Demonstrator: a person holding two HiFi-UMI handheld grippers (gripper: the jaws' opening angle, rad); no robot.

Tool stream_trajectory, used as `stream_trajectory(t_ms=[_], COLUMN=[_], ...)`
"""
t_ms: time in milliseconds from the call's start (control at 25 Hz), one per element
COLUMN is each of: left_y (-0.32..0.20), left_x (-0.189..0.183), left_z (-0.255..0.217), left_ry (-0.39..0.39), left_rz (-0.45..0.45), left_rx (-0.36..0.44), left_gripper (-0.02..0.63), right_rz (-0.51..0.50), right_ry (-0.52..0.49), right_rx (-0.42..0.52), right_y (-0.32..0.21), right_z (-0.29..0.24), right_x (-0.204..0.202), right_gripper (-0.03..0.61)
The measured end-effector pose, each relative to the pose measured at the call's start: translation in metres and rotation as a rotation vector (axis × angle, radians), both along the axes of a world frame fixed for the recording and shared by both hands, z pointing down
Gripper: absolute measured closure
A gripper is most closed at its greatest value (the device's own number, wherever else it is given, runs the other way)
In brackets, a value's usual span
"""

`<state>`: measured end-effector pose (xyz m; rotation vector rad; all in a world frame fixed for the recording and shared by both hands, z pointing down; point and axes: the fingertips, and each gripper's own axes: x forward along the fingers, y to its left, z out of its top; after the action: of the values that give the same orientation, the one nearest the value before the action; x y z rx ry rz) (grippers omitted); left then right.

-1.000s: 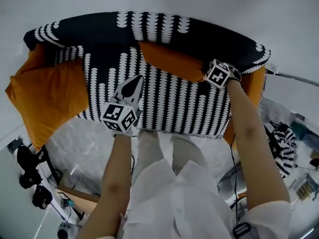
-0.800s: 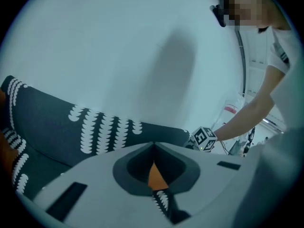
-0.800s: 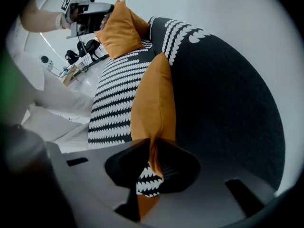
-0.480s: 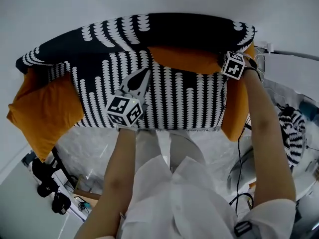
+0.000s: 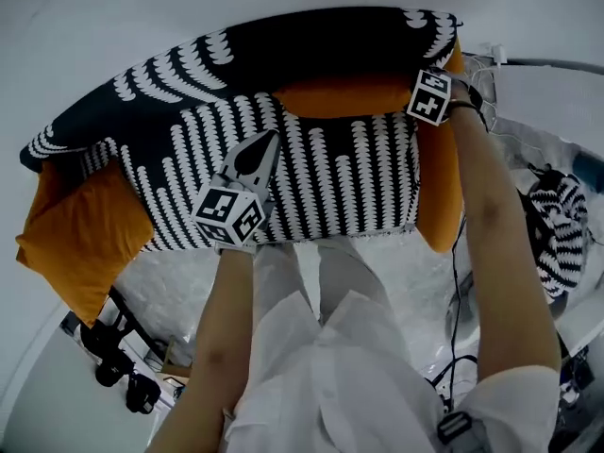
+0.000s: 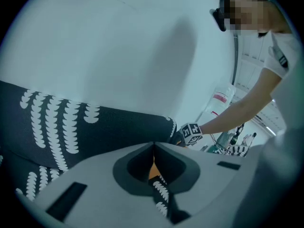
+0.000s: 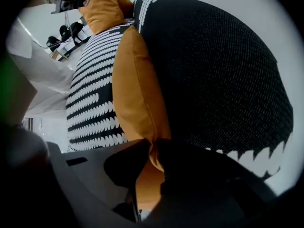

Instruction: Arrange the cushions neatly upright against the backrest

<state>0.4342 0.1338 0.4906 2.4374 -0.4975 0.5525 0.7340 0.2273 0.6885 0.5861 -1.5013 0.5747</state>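
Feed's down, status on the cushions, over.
Left gripper shut, empty, over the seat. Right gripper pinching orange cushion by a corner at the backrest. Second cushion at the left end, untouched.

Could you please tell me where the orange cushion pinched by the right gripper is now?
In the head view, the orange cushion lies along the backrest, right of centre; the right gripper pinches its corner near the backrest's right end.

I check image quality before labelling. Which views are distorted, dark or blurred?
Head view: strong wide-angle bending, so the sofa curves; light even, detail fairly sharp. Left gripper view: dark round border, the left hand-held gripper soft near the lens. Right gripper view: the right hand-held gripper almost black in shadow, the orange cushion clear.
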Motion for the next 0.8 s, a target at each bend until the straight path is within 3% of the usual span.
stream_trajectory(t_ms=[200,400,480,560,680,800], left_y=[0.001,-0.003,-0.005,-0.006,-0.008,-0.008], left_x=[-0.002,-0.005,-0.004,-0.002,-0.001,-0.001], left_z=[-0.002,-0.002,-0.006,-0.011,-0.015,-0.017], left_ry=[-0.003,-0.003,0.005,0.015,0.022,0.023], left_rz=[0.009,0.003,-0.003,-0.01,-0.013,-0.014], left_rx=[0.004,0.008,0.012,0.015,0.017,0.017], left_gripper=[0.597,0.597,0.597,0.597,0.597,0.597], right_rz=[0.171,0.204,0.221,0.247,0.276,0.195], right_ry=[0.052,0.06,0.044,0.012,-0.12,-0.208], right_rx=[0.058,0.089,0.112,0.165,0.254,0.266], right_y=[-0.003,-0.003,-0.002,-0.006,-0.018,-0.023], right_z=[0.006,-0.004,-0.015,-0.03,-0.049,-0.049], right_x=[0.003,0.01,0.012,0.008,-0.028,-0.082], right_gripper=[0.459,0.355,0.347,0.347,0.318,0.295])
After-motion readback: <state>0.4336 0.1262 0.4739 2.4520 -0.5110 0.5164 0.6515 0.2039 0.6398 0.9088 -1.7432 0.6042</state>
